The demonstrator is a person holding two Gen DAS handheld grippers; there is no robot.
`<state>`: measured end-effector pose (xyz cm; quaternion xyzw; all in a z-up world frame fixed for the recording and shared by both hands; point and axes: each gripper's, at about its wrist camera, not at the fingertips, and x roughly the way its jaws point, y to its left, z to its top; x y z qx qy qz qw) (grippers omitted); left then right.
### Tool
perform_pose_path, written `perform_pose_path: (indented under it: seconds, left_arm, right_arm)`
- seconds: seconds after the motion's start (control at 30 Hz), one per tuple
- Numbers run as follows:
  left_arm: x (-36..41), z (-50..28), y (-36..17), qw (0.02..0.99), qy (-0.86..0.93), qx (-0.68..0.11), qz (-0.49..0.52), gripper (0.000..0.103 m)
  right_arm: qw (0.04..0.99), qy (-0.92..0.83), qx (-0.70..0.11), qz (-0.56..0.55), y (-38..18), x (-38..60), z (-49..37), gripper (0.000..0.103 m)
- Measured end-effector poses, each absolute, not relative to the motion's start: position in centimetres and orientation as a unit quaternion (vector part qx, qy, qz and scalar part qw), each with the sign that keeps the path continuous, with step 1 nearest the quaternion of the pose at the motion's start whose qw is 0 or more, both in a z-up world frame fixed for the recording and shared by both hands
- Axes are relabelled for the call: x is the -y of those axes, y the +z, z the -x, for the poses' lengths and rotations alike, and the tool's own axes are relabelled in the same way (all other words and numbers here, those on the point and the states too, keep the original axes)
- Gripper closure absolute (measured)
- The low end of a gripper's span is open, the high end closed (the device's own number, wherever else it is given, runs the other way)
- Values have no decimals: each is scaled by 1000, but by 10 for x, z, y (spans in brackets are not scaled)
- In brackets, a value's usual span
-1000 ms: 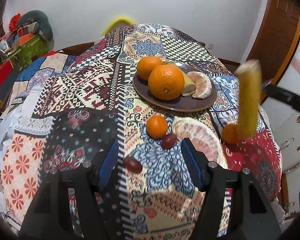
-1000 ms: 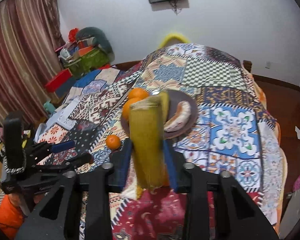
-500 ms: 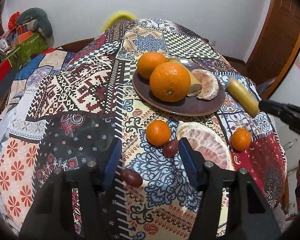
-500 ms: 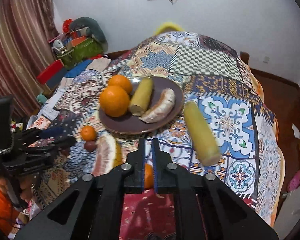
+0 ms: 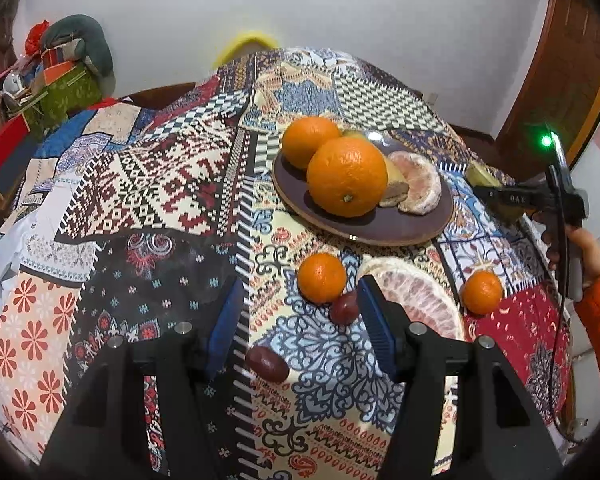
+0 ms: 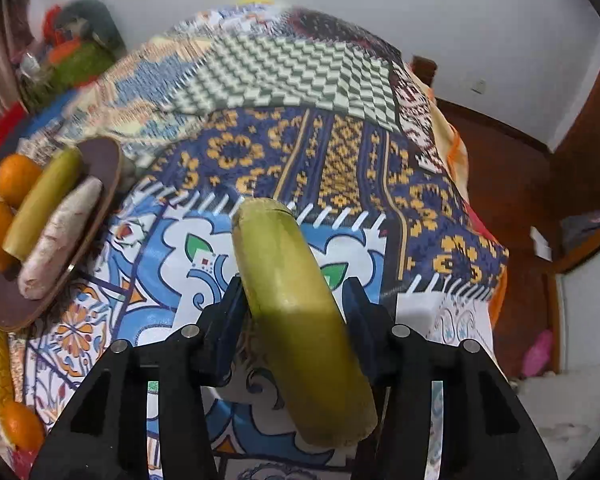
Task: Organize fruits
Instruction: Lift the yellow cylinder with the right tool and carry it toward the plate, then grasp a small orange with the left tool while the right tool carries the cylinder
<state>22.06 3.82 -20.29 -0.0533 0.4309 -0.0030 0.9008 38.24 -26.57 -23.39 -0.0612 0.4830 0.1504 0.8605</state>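
A brown plate [image 5: 416, 226] holds two large oranges [image 5: 346, 176], a yellow-green stalk piece and a peeled pomelo segment [image 5: 418, 184]. My left gripper [image 5: 300, 320] is open above the cloth, with a small orange [image 5: 322, 278] and two red dates [image 5: 344, 312] near its fingers. A big pomelo wedge [image 5: 420, 300] and another small orange [image 5: 482, 293] lie to the right. My right gripper [image 6: 294, 306] straddles a second yellow-green stalk piece [image 6: 296, 312] lying on the cloth right of the plate [image 6: 100, 200]; the jaws stand beside it with small gaps.
The table is covered by a patchwork cloth [image 5: 148, 184] that drops off at the right edge [image 6: 480, 272]. Clutter and boxes [image 5: 56, 80] sit at the far left by the wall. A wooden door [image 5: 572, 68] is at the right.
The right gripper let go of the stalk piece onto the cloth, shut empty, then moved over it and opened around it. The left gripper edged forward toward the small orange.
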Motion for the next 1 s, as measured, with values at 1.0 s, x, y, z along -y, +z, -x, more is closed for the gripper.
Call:
perform_pose_path:
  seconds: [1.0]
  left_arm:
    - [-23, -249, -228, 884, -6, -467, 25, 57]
  right_arm:
    - [892, 222, -393, 21, -161, 248, -274, 68]
